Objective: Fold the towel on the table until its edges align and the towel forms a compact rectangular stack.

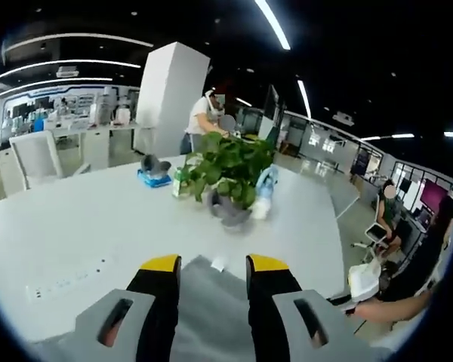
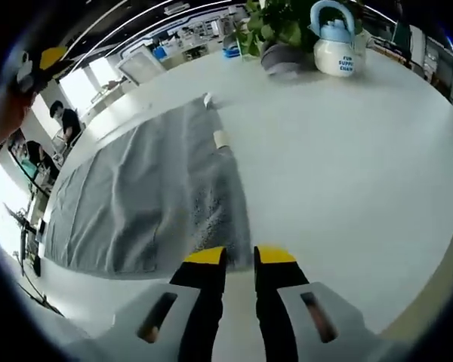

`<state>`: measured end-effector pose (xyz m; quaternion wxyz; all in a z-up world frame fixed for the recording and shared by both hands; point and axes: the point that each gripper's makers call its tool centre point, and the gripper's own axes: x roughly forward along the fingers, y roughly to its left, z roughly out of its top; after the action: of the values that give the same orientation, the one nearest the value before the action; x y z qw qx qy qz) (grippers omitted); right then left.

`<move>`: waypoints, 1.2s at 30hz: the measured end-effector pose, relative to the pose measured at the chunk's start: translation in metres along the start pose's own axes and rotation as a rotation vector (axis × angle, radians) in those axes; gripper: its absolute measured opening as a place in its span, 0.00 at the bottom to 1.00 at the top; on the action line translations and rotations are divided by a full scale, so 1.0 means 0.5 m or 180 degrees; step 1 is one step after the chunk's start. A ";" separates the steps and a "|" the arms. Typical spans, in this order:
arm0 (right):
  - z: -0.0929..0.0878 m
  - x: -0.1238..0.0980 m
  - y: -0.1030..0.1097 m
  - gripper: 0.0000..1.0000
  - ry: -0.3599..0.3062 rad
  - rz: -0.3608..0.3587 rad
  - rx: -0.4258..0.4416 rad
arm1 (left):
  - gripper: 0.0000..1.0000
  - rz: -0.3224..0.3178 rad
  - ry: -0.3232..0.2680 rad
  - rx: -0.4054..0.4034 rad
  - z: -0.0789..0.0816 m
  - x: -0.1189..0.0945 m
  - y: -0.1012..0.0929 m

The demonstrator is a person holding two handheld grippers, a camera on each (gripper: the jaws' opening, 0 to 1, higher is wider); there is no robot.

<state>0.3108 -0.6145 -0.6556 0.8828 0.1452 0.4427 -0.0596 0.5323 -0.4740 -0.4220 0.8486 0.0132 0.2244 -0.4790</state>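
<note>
Towel (image 2: 147, 200) lies flat; jug (image 2: 336, 45) reads "FUN SUPPORT CHAIN".

Bright ceiling strip lights (image 1: 272, 23) over my rig, window glare blowing out my right view (fisheye edges bend, slightly soft).

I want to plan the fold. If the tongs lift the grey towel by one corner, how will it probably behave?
The grey towel will probably be floppy: it lies flat on the white table with soft wrinkles, so it should drape and sag. Its looped pile looks thick, so it is likely not slippery. It might drag across the smooth tabletop rather than stay put.
</note>
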 end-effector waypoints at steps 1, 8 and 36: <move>-0.004 0.004 -0.002 0.13 0.0049 -0.0007 -0.0037 | 0.35 -0.0012 -0.0004 -0.0006 0.001 0.008 -0.001; 0.004 0.011 -0.012 0.06 0.0069 -0.0069 -0.0117 | 0.35 -0.0073 0.0086 0.0039 -0.001 0.065 0.003; 0.004 0.017 -0.021 0.00 0.0203 -0.0268 -0.0130 | 0.36 -0.0222 0.0507 0.0035 -0.104 0.292 0.065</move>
<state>0.3151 -0.6248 -0.6635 0.8678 0.1102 0.4774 -0.0830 0.6041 -0.5619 -0.5325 0.8108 0.0481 0.2889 -0.5068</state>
